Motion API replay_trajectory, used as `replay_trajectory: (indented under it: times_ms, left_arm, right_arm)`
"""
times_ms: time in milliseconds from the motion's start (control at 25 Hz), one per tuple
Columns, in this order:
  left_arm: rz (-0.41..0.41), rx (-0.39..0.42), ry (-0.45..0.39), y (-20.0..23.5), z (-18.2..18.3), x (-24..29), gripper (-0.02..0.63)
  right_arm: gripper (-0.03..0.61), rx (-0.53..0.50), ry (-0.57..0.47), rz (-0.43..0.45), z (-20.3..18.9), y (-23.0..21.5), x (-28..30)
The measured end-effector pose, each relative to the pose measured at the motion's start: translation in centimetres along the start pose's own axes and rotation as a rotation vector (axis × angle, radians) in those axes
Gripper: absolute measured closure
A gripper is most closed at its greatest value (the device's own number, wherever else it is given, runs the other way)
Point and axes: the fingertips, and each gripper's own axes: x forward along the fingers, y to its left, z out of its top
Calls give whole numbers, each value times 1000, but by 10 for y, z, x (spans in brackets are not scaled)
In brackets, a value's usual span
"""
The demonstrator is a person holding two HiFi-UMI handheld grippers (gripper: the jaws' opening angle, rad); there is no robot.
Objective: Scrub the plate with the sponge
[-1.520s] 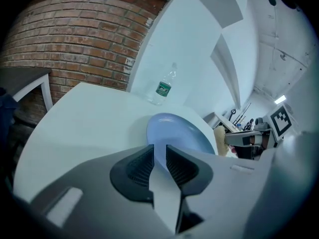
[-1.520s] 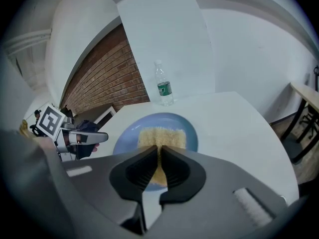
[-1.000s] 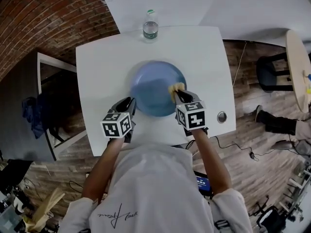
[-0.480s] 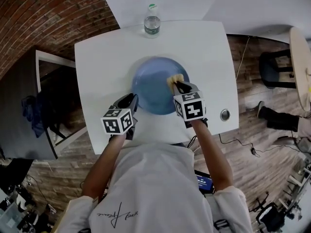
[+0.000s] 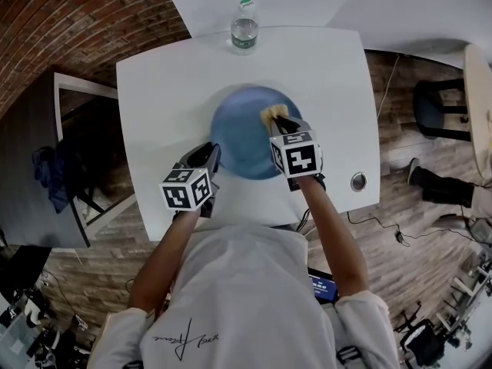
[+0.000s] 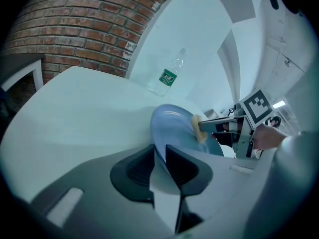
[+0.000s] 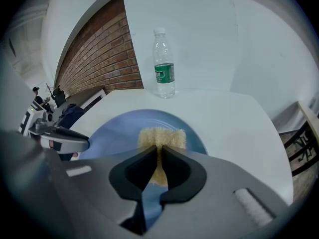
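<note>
- A blue plate is seen at the middle of the head view, on a white table.
- The plate's lower left rim is gripped by the left gripper. In the left gripper view, the 2 jaws are closed on the thin rim of the plate, which passes between them.
- A yellow sponge is held by the right gripper at the upper right part of the plate.
- In the right gripper view, the 2 jaws are clamped on the sponge. Its far end sticks out beyond the tips and is laid on the inner surface of the plate.
- The sponge is also seen in the left gripper view, right of centre, pressed on the plate by the right gripper.
- A water bottle with a green label is stood upright at the top edge of the table, well apart from the plate.
- A brick wall is seen in the upper left of the head view.
</note>
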Motion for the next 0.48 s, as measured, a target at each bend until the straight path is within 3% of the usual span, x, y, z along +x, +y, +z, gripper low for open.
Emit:
replay_trajectory:
  times_ms: [480]
  left_arm:
    - [-4, 1, 41, 0, -3, -2, 545]
  right_arm:
    - [551, 33, -27, -24, 13, -11, 6]
